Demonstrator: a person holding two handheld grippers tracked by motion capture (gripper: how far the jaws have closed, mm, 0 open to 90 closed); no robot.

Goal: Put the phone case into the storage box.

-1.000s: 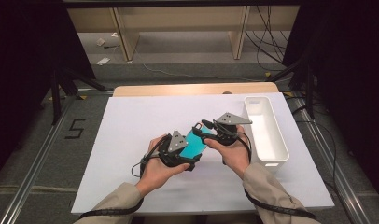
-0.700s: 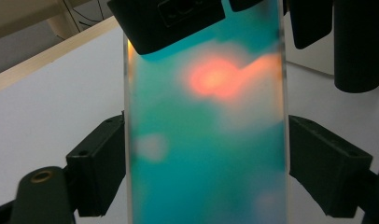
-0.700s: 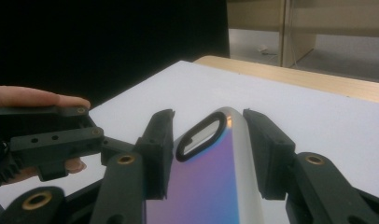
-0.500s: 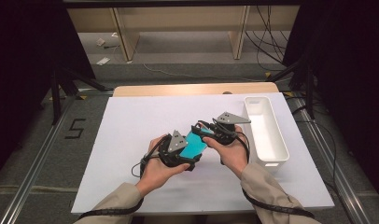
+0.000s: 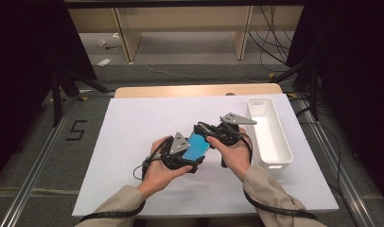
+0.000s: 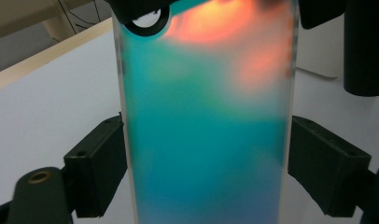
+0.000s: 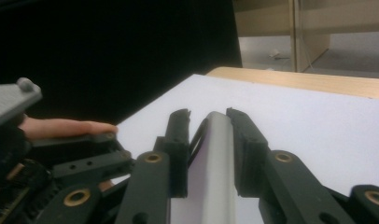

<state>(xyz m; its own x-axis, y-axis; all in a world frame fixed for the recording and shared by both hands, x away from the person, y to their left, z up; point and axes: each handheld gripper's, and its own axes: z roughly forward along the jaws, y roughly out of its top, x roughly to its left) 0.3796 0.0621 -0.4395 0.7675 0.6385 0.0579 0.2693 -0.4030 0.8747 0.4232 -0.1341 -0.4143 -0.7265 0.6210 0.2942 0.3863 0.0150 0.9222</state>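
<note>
A translucent teal phone case [image 5: 196, 146] hangs above the white table sheet [image 5: 133, 127], between both hands. My left gripper [image 5: 189, 156] is shut across its width. In the left gripper view the case [image 6: 206, 93] stands upright with its camera hole at top left, and both pads [image 6: 101, 163] press on its long sides. My right gripper [image 5: 206, 133] meets the case's far end. Its jaws have just been closing, and in the right gripper view they sit on either face of the case's pale edge [image 7: 215, 168].
A long white bin [image 5: 270, 135] stands at the right of the sheet, close to the right hand. The wooden table edge [image 5: 180, 91] runs along the back. Shelving and cables lie on the floor beyond.
The right gripper's jaws have closed in on the end of the case. Both hands and the case have stayed in place.
</note>
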